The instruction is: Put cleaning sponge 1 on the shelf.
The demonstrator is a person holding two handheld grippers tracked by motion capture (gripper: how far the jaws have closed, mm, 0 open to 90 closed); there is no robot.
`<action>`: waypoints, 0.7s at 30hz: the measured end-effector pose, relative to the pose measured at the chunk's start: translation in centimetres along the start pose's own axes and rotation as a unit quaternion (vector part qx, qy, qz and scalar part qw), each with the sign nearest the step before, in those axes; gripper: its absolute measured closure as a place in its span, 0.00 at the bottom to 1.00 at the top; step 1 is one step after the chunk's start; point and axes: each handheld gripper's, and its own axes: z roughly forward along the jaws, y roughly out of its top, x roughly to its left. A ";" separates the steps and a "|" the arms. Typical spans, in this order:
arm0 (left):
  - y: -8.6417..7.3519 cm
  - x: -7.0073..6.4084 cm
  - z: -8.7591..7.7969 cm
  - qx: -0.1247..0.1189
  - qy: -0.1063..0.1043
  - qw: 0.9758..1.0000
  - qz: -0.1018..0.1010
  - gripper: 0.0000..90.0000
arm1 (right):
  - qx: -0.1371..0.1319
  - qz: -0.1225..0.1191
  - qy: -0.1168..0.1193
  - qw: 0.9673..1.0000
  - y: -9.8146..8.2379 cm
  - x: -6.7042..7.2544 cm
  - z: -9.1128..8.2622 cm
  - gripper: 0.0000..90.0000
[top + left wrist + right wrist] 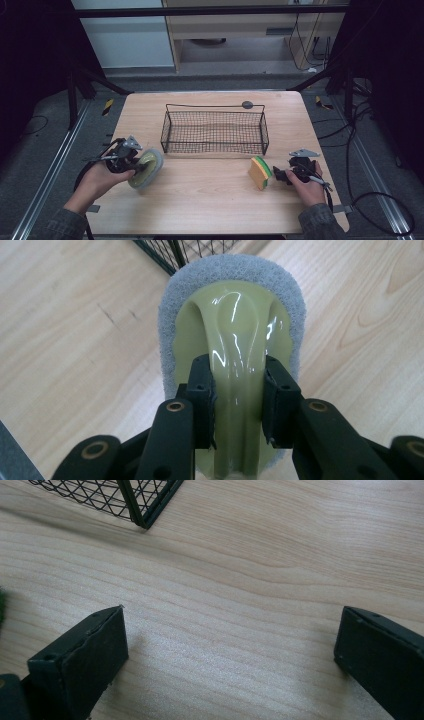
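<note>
My left gripper (137,169) is shut on the pale green plastic handle of a scrubber (150,167) with a grey foam pad, at the table's left. In the left gripper view both black pads (202,390) press the glossy handle of the scrubber (232,305), and the grey pad rings it. An orange sponge (259,173) with a green scouring layer stands on edge at the right. Just right of it my right gripper (278,175) is open, close to the sponge but apart from it. In the right gripper view my right gripper (227,650) has wide jaws over bare wood.
A black wire basket (215,131) with nothing in it stands at the middle back of the wooden table (200,200); its corner (145,510) shows in the right gripper view. A small dark disc (247,105) lies behind the basket. Metal rails run along both table sides.
</note>
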 end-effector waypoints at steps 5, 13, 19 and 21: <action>0.5 0.9 0.4 -0.018 0.011 0.999 0.040 0.78 | 0.001 0.004 0.001 1.000 0.1 0.0 0.0 0.01; 1.4 2.2 0.1 -0.040 0.018 0.998 0.049 0.78 | 0.002 0.006 -0.004 1.000 0.3 0.0 0.3 0.00; 2.2 2.3 -0.2 -0.040 0.023 0.996 0.074 0.78 | 0.002 0.005 -0.004 1.000 0.3 0.0 0.3 0.00; 2.5 2.3 -0.3 -0.042 0.023 0.996 0.081 0.78 | 0.002 0.006 -0.004 1.000 0.3 0.0 0.3 0.00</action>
